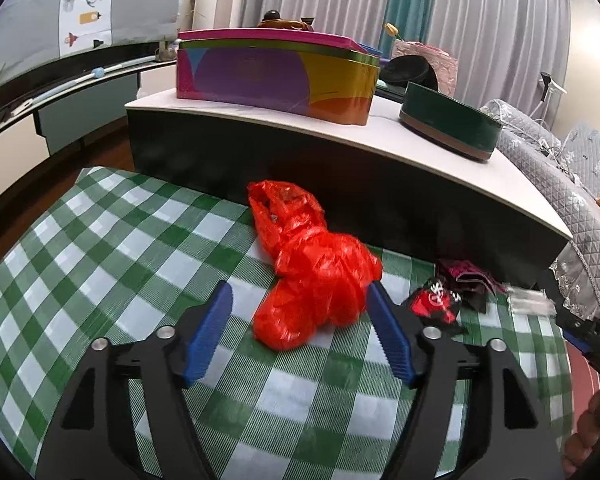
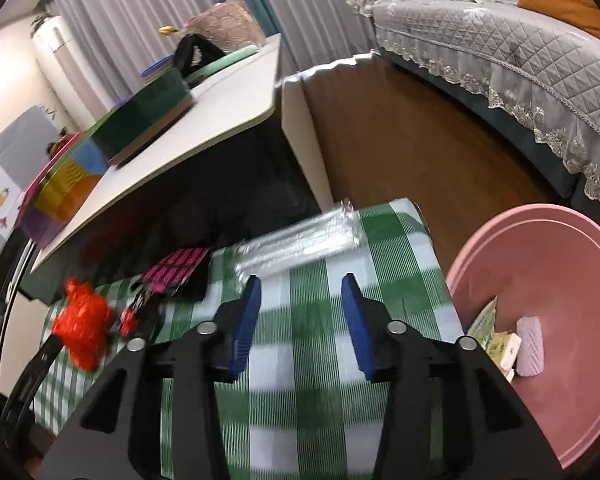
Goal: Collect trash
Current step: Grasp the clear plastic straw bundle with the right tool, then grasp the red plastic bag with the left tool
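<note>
Red plastic bag (image 1: pixel 316 276): crumpled, lying on the green-and-white checked cloth (image 1: pixel 100 264), close to the dark front of the low table (image 1: pixel 340 132) behind it.
Left tongs (image 1: pixel 300 300): jaws spread wide, blue pads either side of the near end of the bag; right-hand pad just at the bag's edge, left-hand pad clear of it. Nothing gripped.
Snack wrappers (image 1: pixel 452 292): black, red and pink, small heap just right of the bag on the cloth; seen blurred from the right camera.
Clear plastic packet (image 2: pixel 300 240): long, shiny, crinkled, lying across the far edge of the cloth, beyond the right tongs.
Right tongs (image 2: pixel 300 300): jaws partly open, held above bare cloth, empty; tips near the packet, not on it. Picture is smeared, so contact cannot be judged finely.
Pink basin (image 2: pixel 540 280): beside the cloth on the right, on the floor side; holds a pale ribbed roll (image 2: pixel 530 346) and some yellowish paper packets (image 2: pixel 496 340).
Low table: white top, carries a multicoloured tin (image 1: pixel 276 72) and a round green tin (image 1: pixel 448 120); a pink bag stands farther back.
Surroundings: grey quilted sofa cover with lace trim (image 2: pixel 500 52) to the right, brown wood floor, grey and teal curtains behind.
Person: a hand (image 1: pixel 592 432) shows at the lower right edge of the left camera view.
</note>
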